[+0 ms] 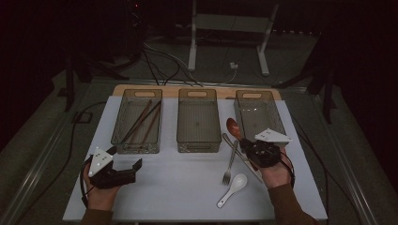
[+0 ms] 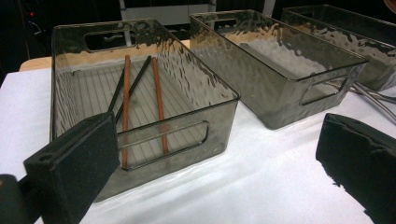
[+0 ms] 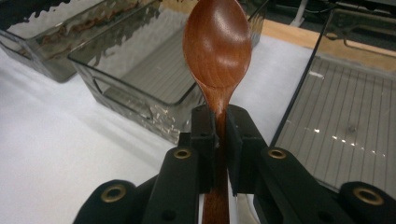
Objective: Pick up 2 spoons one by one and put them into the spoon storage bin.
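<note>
The right hand-held gripper [image 3: 218, 140] is clamped on the handle of the wooden spoon [image 3: 217, 44], whose bowl points ahead toward the right bin [image 1: 277, 123] just beyond it; the left hand-held gripper [image 2: 210, 158] hangs open, farther off.

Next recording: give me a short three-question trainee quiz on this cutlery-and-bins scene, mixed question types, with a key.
1. True or false: the right gripper is shut on the wooden spoon.
2. Multiple choice: which bin holds the chopsticks? A) left bin B) middle bin C) right bin
3. Short answer: name the two pieces of cutlery that lie on the table nearest the person, in front of the bins.

Key
1. True: its jaws clamp the spoon's neck, bowl pointing away.
2. A.
3. The metal fork and the white soup spoon. The left gripper stands open, holding nothing.
</note>
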Action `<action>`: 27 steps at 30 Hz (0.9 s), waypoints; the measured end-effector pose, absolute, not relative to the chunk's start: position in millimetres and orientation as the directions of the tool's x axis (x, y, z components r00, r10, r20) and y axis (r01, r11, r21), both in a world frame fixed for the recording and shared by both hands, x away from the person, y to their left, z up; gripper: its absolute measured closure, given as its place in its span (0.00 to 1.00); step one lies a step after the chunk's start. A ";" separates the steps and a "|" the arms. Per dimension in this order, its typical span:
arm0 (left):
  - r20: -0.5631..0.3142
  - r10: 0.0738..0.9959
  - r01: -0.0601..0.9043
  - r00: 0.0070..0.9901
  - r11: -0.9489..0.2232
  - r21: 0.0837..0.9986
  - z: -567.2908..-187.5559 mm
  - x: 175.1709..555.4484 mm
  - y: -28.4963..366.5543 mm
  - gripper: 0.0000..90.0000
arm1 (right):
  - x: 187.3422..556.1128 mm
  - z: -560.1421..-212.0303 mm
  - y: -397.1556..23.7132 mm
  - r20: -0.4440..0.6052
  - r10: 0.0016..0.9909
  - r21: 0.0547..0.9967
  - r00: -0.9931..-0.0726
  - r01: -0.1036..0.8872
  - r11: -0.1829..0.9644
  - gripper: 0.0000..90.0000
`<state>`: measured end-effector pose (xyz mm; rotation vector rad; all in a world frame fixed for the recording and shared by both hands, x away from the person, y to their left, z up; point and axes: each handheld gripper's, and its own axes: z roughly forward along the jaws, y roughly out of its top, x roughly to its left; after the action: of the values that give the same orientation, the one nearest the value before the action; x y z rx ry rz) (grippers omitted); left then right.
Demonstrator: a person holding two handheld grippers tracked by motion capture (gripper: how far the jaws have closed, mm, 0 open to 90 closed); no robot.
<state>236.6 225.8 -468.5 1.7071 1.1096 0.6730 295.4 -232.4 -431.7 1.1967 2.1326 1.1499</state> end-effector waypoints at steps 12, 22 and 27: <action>-0.051 0.899 0.373 0.435 -0.128 0.919 -469.4 237.2 226.3 0.01 | 311.6 -426.0 -217.0 0.034 0.847 0.838 -0.531 0.477 0.266 0.92; -0.052 0.900 0.372 0.432 -0.125 0.920 -469.6 237.2 227.2 0.01 | 324.5 -424.1 -207.6 0.037 0.847 0.840 -0.531 0.476 0.261 0.92; -0.052 0.901 0.372 0.431 -0.125 0.920 -469.4 237.0 227.8 0.01 | 330.0 -423.7 -204.3 0.043 0.848 0.842 -0.528 0.476 0.254 0.92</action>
<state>237.0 227.8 -469.4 1.7023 1.1133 0.6741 330.0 -204.3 -423.7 1.2046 2.1104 1.1884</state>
